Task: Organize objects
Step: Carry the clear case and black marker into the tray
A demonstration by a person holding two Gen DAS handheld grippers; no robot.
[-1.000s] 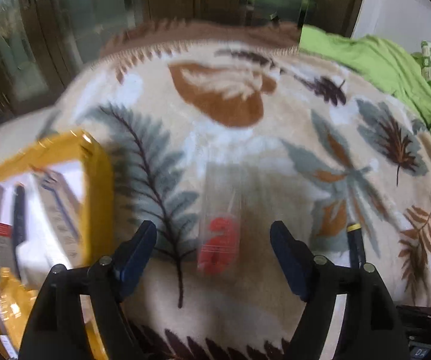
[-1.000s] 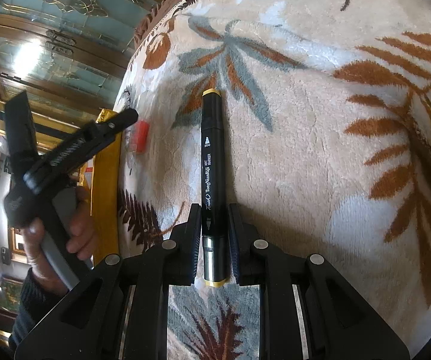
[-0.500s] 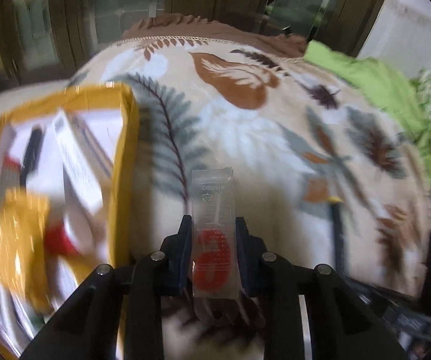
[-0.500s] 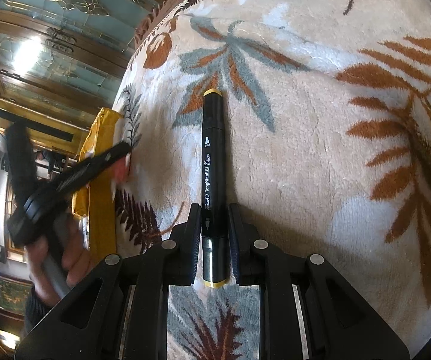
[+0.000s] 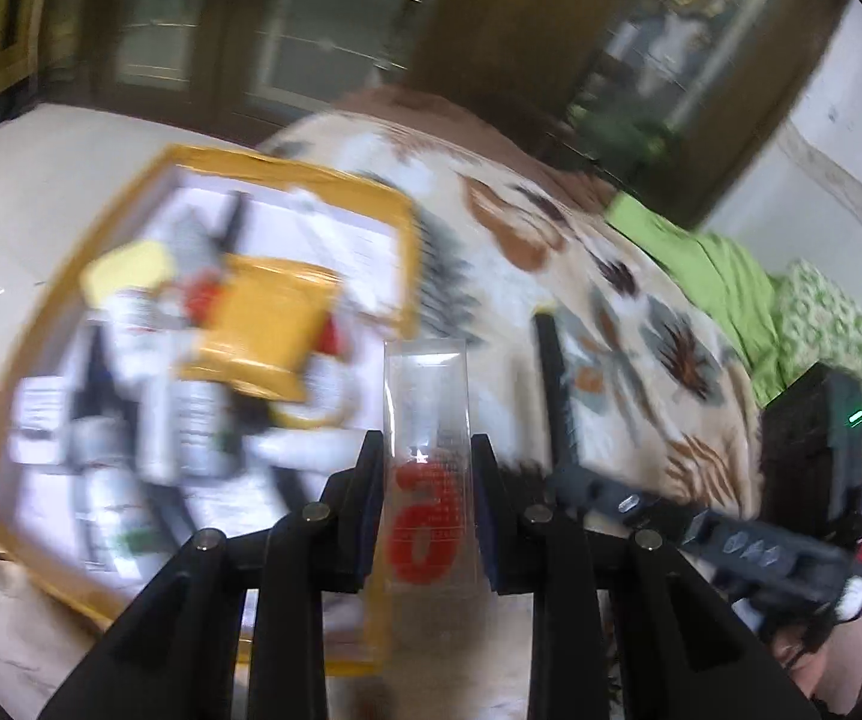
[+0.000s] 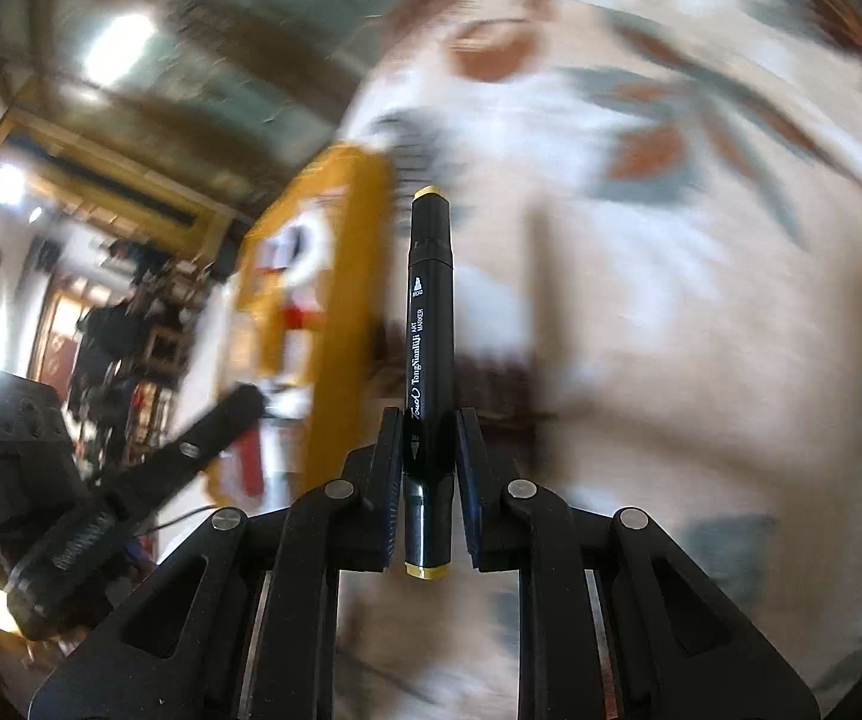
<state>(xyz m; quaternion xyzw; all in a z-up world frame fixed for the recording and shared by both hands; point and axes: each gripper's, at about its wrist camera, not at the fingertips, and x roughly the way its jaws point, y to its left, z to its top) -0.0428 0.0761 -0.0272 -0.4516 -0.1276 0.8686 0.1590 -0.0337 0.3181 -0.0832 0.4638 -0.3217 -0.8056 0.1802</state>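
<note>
Clear plastic packet (image 5: 428,480): red contents inside, clamped between the pads of the left gripper (image 5: 428,516), sticking forward past the tips.
Left jaws: closed down onto the packet within the last second.
Black marker (image 6: 428,384): yellow at both ends, pinched low on its barrel by the right gripper (image 6: 428,498), pointing straight ahead.
Yellow box (image 5: 398,222): open, left of the packet, crowded with blurred items, among them an orange pouch (image 5: 263,324).
Leaf-patterned blanket (image 5: 640,324): beneath both grippers; the box sits at its edge.
Green cloth (image 5: 712,270): far right, beyond the blanket.
</note>
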